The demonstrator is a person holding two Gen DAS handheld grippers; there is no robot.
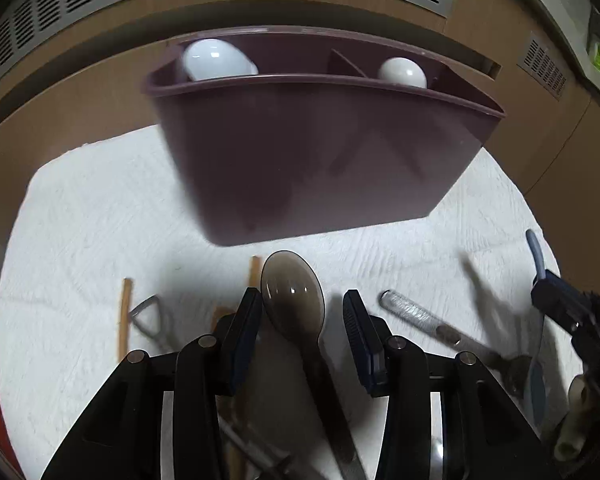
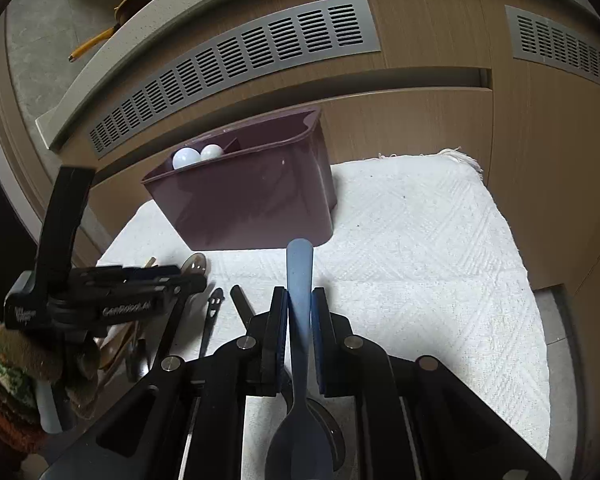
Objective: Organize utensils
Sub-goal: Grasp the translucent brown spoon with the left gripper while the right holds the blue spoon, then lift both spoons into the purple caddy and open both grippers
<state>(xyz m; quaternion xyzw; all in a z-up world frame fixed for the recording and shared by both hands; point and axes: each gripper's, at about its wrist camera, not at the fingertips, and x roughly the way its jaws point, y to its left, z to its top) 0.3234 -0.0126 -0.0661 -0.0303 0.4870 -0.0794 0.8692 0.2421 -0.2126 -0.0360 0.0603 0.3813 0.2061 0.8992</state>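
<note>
A maroon divided utensil holder (image 1: 308, 152) stands on a white towel (image 1: 100, 220); two white spoon bowls (image 1: 216, 60) stick up inside it. It also shows in the right wrist view (image 2: 252, 196). My left gripper (image 1: 302, 312) is open around a smoky translucent brown spoon (image 1: 294, 300) that lies on the towel between its fingers. My right gripper (image 2: 300, 312) is shut on the handle of a blue spoon (image 2: 300, 280), bowl toward the camera. The right gripper also shows in the left wrist view (image 1: 572, 320).
Wooden chopsticks (image 1: 125, 316), a peeler (image 1: 150, 320) and a metal-handled utensil (image 1: 416, 316) lie on the towel. More dark utensils (image 2: 212, 320) lie left of my right gripper. A wooden cabinet with vent grilles (image 2: 236, 64) stands behind the holder.
</note>
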